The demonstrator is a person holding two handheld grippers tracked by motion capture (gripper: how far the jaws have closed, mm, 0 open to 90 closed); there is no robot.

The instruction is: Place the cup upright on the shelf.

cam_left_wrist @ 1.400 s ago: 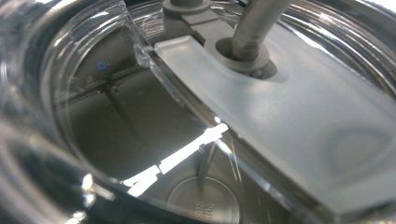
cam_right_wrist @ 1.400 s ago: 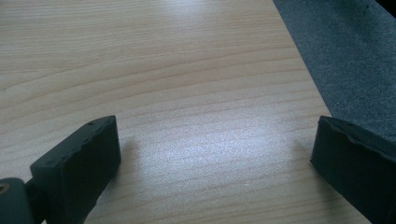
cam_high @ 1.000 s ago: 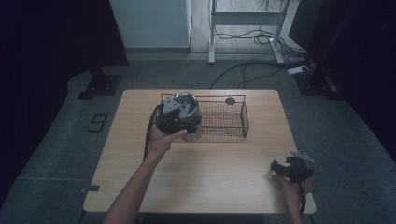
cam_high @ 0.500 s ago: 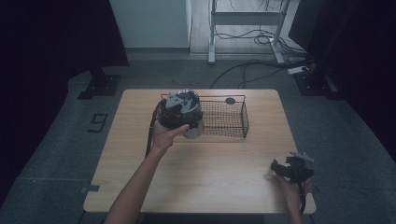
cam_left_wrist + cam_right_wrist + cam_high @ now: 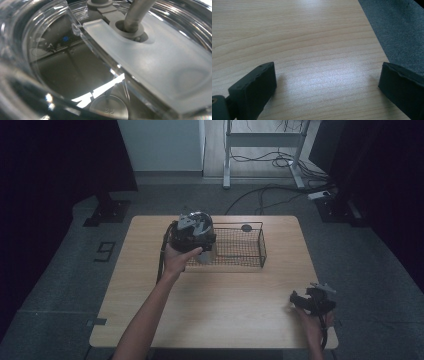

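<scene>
My main item is a clear container (image 5: pixel 62 62) w/ a frosted lid piece and a metal rod thru it; left gripper view sits right up against it, looking down into the glassy wall. In the high view I see a pale bit of it (image 5: pixel 207 254) just under the left gripper (image 5: pixel 192 234), at the left end of the wire basket (image 5: pixel 250 251), approx over its near-left corner. I think the left gripper is clamped on it, but its jaws are hidden, so I can't tell for sure. A small dark round object (image 5: pixel 246 227) lies by the basket's far rim. Right gripper (image 5: pixel 300 299) rests at the near-right corner of the wooden table (image 5: pixel 220 310), well apart from the basket. Its jaws stand wide w/ bare wood between.
</scene>
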